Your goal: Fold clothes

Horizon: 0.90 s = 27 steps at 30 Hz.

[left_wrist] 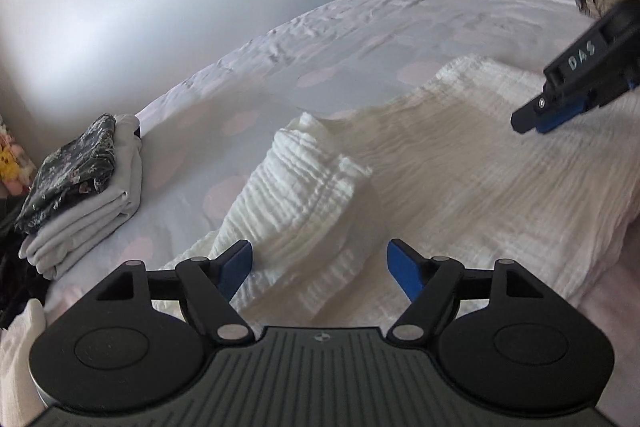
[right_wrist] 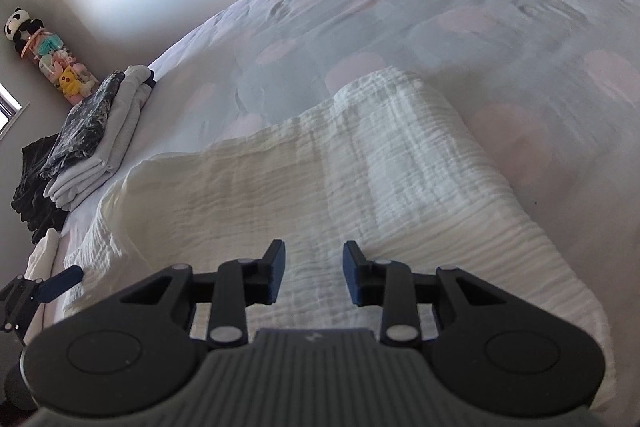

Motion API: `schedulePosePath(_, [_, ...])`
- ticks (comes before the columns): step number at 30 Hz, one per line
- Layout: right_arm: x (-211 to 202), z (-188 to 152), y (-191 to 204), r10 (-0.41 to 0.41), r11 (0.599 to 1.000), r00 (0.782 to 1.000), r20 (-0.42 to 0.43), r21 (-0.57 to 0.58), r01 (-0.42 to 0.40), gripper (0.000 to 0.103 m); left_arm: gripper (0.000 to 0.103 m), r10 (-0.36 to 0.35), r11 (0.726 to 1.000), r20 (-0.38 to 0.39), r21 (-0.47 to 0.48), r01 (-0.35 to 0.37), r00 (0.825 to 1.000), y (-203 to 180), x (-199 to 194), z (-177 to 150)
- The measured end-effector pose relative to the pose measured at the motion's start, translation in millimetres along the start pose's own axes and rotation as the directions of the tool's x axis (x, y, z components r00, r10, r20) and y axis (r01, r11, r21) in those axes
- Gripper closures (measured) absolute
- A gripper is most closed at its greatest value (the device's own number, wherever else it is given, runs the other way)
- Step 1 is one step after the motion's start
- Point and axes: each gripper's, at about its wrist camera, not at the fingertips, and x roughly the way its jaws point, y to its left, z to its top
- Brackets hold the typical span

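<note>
A white crinkled cloth (left_wrist: 460,171) lies spread over the near part of the bed, with a raised, bunched fold (left_wrist: 308,183) toward its left side. My left gripper (left_wrist: 320,269) hovers low over that fold. Its jaws stand wide open and nothing is between the blue pads. My right gripper (right_wrist: 315,277) hangs over the flat middle of the same cloth (right_wrist: 360,163), jaws partly apart, with the fabric below them and not pinched. In the left wrist view the right gripper (left_wrist: 534,121) shows at the right edge, just above the cloth.
A stack of folded clothes (left_wrist: 88,195) (right_wrist: 92,139), dark floral on top of grey, sits at the bed's left edge. Dark clothing (right_wrist: 32,195) and plush toys (right_wrist: 52,59) lie beyond it by the wall. The bed sheet (right_wrist: 440,7), with pink dots, stretches away behind the cloth.
</note>
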Motion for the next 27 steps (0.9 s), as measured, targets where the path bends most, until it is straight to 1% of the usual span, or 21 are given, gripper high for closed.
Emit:
schedulePosePath(1, [0,0,0,0.0,1.0,1.0,-0.001,0.002,0.0,0.068,0.016,0.017,1.0,-0.002,0.02,-0.017,1.0,-2,4,-2])
schedulePosePath(2, [1,0,0,0.0,1.0,1.0,-0.003,0.004,0.0,0.068,0.019,0.027,0.999,-0.001,0.021,-0.027,1.0,-1,5,-3])
schedulePosePath(3, [1,0,0,-0.001,1.0,1.0,-0.004,0.006,0.001,0.068,0.028,0.036,0.999,0.001,0.02,-0.036,0.999,0,7,-4])
schedulePosePath(4, [0,0,0,-0.001,1.0,1.0,-0.004,0.007,0.001,0.068,0.034,0.027,1.0,0.004,-0.014,-0.027,1.0,6,5,-3])
schedulePosePath(5, [0,0,0,-0.001,1.0,1.0,-0.003,0.006,0.001,0.068,0.046,0.016,0.998,0.008,-0.053,-0.015,1.0,12,4,-2])
schedulePosePath(6, [-1,0,1,-0.001,1.0,1.0,-0.002,0.005,0.001,0.068,0.055,0.005,0.996,0.013,-0.092,-0.004,1.0,19,2,-1])
schedulePosePath(7, [-1,-1,1,-0.001,1.0,1.0,-0.001,0.005,0.001,0.068,0.061,-0.006,0.99,0.029,-0.139,0.01,1.0,27,-2,0])
schedulePosePath(8, [-2,-1,1,-0.001,1.0,1.0,0.0,0.004,0.001,0.068,0.071,0.0,0.985,0.049,-0.174,0.009,0.999,35,-7,2])
schedulePosePath(9, [-3,-1,1,-0.001,1.0,1.0,0.002,0.003,0.001,0.068,0.075,0.008,0.978,0.069,-0.208,0.007,0.998,43,-12,4])
schedulePosePath(11, [-4,-1,2,0.0,1.0,1.0,0.005,0.001,0.0,0.068,0.077,0.027,0.958,0.115,-0.288,0.007,0.993,64,-23,9])
schedulePosePath(12, [-4,-1,2,0.0,1.0,1.0,0.007,0.0,0.0,0.068,0.08,0.026,0.941,0.126,-0.337,0.018,0.992,77,-26,9])
schedulePosePath(15, [-5,-2,3,-0.002,1.0,1.0,0.009,-0.004,0.002,0.067,0.087,0.019,0.879,0.143,-0.475,0.051,0.99,115,-28,9])
schedulePosePath(16, [-5,-2,3,-0.003,1.0,1.0,0.009,-0.004,0.003,0.067,0.087,0.02,0.86,0.138,-0.508,0.053,0.99,125,-26,5])
schedulePosePath(17, [-5,-2,3,-0.004,1.0,1.0,0.009,-0.004,0.004,0.067,0.087,0.014,0.835,0.128,-0.547,0.059,0.992,137,-21,0])
schedulePosePath(21, [-3,-2,4,-0.008,1.0,1.0,0.006,-0.003,0.008,0.067,0.087,-0.041,0.704,0.1,-0.704,0.1,0.994,177,2,-29])
schedulePosePath(24, [-1,-2,2,-0.009,1.0,1.0,0.002,-0.001,0.009,0.067,0.087,-0.065,0.622,0.077,-0.776,0.101,0.995,192,14,-49])
schedulePosePath(25, [0,-2,1,-0.009,1.0,1.0,-0.001,0.002,0.009,0.068,0.087,-0.081,0.591,0.079,-0.799,0.111,0.994,196,15,-54])
schedulePosePath(26, [1,-2,1,-0.009,1.0,1.0,-0.003,0.006,0.009,0.068,0.084,-0.098,0.559,0.082,-0.82,0.123,0.992,199,15,-59])
schedulePosePath(27, [0,-2,0,-0.008,1.0,1.0,-0.002,0.009,0.008,0.068,0.074,-0.111,0.537,0.084,-0.833,0.131,0.99,203,14,-62])
